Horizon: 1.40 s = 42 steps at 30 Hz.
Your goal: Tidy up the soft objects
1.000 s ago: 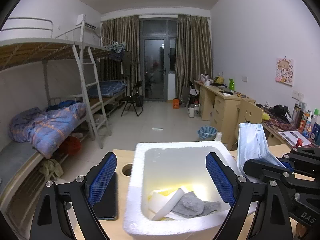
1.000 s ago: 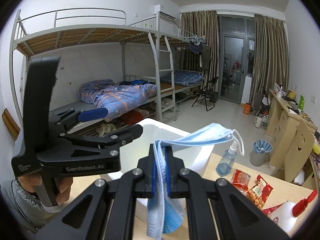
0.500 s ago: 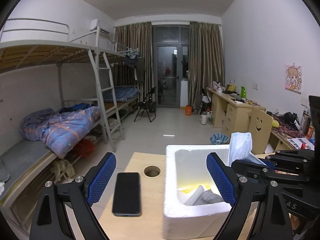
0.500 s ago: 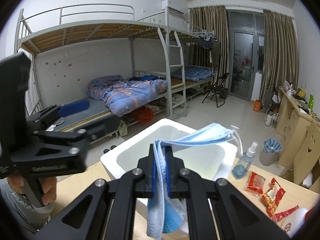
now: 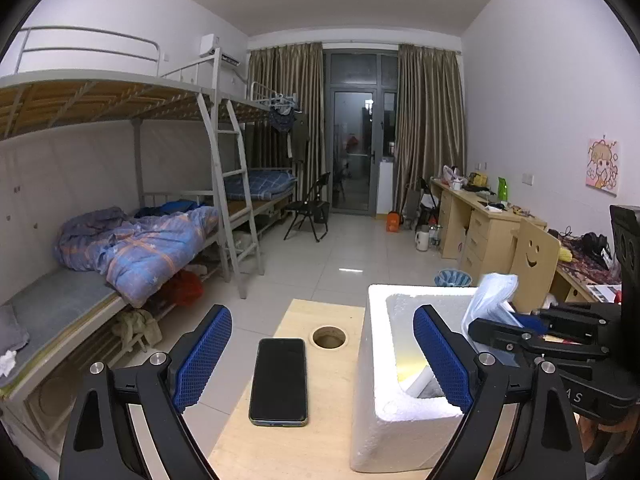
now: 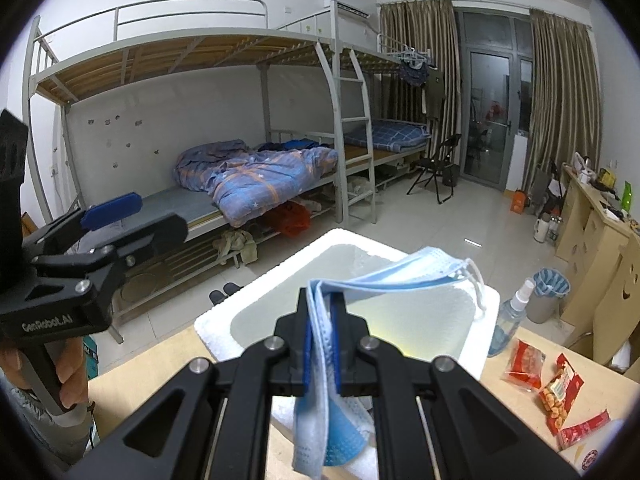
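1. Already partly done, from the left wrist view: the white foam box (image 5: pixel 400 344) on the table (image 5: pixel 256 452) holds a few soft-looking pieces, something yellow and something grey low inside; too hidden to name. The left gripper (image 5: pixel 320 364) stands with its blue pads wide apart and nothing between them, one pad over the box's near wall, the other out to the left of the box. A black phone (image 5: pixel 279 381) lies flat just left of the box, beside a round hole (image 5: pixel 329 337) in the tabletop.

2. Same view: the blue face mask (image 5: pixel 490 300) hangs over the right side of the box, pinched in the right gripper (image 5: pixel 496 322).

3. Right wrist view: the right gripper (image 6: pixel 321 340) is clamped tight on the face mask (image 6: pixel 332 400), which droops above the foam box (image 6: pixel 224 322); one ear loop trails toward the far right rim. Not yet released, so this item is unfinished.

4. Right of the box: a spray bottle (image 6: pixel 510 320) and snack packets (image 6: pixel 554 392). Not soft goods, I judge; they likely stay out.
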Each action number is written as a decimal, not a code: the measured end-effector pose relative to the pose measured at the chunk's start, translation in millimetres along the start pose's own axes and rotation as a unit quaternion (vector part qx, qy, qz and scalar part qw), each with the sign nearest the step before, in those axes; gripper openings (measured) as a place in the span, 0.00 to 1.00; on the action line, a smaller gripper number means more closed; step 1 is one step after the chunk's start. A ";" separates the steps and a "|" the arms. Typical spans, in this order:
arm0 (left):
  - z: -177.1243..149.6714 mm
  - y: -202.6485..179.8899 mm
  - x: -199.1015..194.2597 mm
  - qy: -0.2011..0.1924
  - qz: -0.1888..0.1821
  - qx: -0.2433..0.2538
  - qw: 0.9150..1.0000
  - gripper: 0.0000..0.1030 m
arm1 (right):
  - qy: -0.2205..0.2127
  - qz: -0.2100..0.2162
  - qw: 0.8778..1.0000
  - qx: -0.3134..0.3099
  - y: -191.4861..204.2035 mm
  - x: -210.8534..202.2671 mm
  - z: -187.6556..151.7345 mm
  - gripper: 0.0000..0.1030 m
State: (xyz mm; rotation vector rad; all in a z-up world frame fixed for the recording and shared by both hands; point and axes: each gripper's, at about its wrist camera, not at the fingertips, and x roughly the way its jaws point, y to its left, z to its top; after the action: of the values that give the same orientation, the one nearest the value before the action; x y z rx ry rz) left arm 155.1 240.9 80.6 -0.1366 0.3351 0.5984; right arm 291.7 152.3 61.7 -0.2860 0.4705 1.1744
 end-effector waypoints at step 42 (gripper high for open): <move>-19.4 -44.1 -103.8 -0.045 -0.050 0.037 0.997 1.00 | -0.121 -0.077 0.988 0.050 13.1 -139.4 -32.7 1.00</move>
State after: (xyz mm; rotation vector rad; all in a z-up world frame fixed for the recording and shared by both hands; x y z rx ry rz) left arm 94.7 145.6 99.8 -0.0544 0.2604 0.4915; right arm 230.2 28.9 102.6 -0.0881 0.2875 1.0153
